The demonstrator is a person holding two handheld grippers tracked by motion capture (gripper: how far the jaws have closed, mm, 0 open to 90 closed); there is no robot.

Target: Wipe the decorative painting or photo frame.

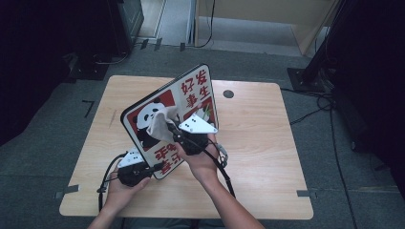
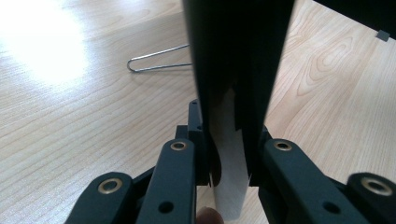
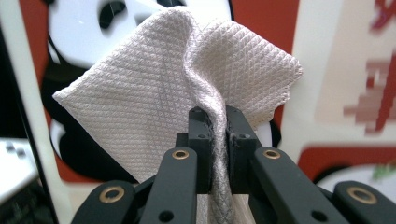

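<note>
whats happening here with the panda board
A person at a light wooden table works with a gripper in each hand. The left gripper clamps the lower edge of a flat panda-printed red and white board, holding it tilted up off the table. The right gripper pinches a pale beige waffle-weave cloth against the panda picture, apparently wiping it.

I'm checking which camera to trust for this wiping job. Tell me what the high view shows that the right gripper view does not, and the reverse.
High view: the wooden table, the left gripper clamping the panda sign at its lower edge to hold it tilted up, and both forearms.

Right gripper view: the cloth's diamond weave, and how it is bunched tight between the shut jaws.

Both: the right gripper holding the cloth against the sign's panda picture.
</note>
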